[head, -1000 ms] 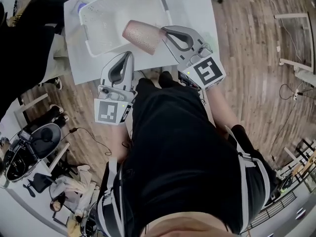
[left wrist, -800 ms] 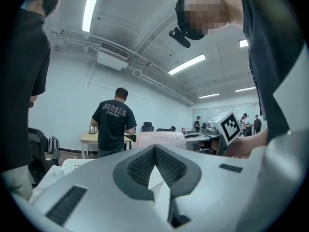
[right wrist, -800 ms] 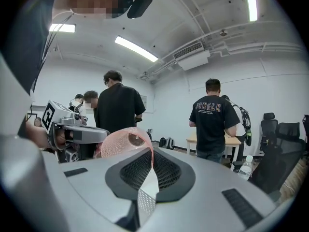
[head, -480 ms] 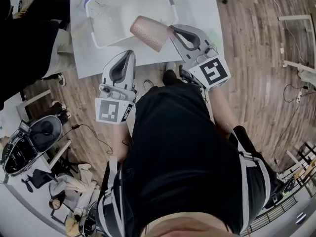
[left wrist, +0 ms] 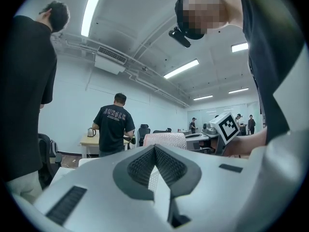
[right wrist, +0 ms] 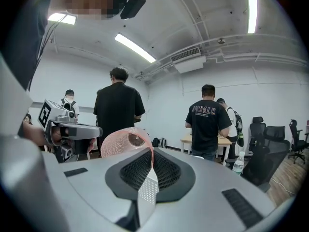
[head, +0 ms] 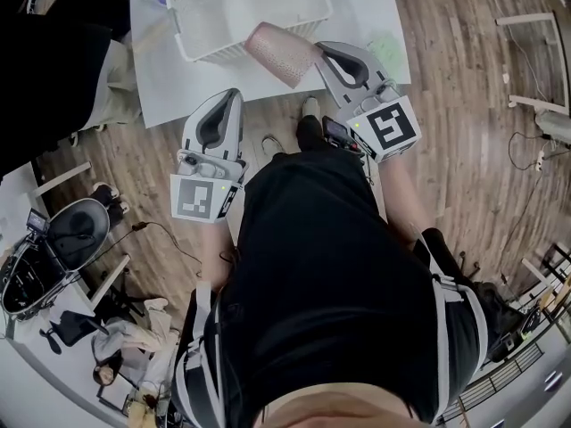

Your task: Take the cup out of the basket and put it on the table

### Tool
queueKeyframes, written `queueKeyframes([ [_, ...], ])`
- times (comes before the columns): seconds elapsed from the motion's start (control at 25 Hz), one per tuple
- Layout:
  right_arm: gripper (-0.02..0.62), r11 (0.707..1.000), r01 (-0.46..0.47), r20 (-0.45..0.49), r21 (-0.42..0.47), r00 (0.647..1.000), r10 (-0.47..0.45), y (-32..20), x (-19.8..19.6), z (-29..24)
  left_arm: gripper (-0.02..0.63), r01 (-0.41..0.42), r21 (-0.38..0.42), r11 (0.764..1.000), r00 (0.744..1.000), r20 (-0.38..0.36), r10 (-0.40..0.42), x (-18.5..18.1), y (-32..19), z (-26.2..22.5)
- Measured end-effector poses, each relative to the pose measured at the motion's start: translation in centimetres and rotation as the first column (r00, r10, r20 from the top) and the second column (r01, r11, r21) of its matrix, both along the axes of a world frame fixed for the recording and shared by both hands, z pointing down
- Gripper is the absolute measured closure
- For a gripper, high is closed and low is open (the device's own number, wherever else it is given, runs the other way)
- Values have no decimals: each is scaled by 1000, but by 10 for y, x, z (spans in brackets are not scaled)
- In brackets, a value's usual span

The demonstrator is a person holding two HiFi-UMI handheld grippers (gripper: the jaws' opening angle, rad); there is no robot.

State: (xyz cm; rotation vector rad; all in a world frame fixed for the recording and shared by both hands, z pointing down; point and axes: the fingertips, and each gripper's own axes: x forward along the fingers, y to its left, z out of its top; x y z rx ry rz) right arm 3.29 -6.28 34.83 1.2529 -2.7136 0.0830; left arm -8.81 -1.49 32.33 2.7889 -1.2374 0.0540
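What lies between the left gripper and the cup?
Nothing stands there. In the head view, only a bare strip of the white table shows between the left gripper and the cup, whose rim the right gripper pinches.

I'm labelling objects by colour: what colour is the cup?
Pink, with a fine dotted texture; the cup shows best in the head view.

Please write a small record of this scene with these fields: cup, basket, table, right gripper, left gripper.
cup: pink, textured, lying tilted in the air, outside the basket
basket: white, standing on the table
table: white, the cup not yet set on it
right gripper: shut on the cup's rim
left gripper: jaws together, nothing held, at the table's near edge
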Motion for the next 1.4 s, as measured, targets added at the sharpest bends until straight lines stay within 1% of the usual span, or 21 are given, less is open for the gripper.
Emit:
queueKeyframes([
  [0.28,568,998,-61,-29,-10,998,61,42,-21,4,588,-44,-10,999,999,-21,44,-31,40,5],
  [0.52,568,992,-118,-64,-35,991,116,75,-19,13,587,-92,-27,995,995,-39,91,-36,73,10],
  [0.68,568,991,-126,-108,-40,987,121,80,-18,24,587,-119,-20,993,993,-30,118,-37,82,11],
  [0.92,568,991,-103,-204,-88,975,83,69,-5,57,587,-113,-13,993,993,-38,113,-31,83,9],
  [1.04,568,988,-84,-258,-127,965,48,57,1,79,588,-116,-10,993,992,-43,116,-24,79,5],
  [1.28,568,977,-37,-387,-209,921,-48,33,12,132,586,-111,-16,994,993,-44,110,-11,72,7],
  [1.4,568,970,-19,-454,-242,886,-96,20,20,155,586,-107,-23,994,993,-42,106,-7,71,10],
])
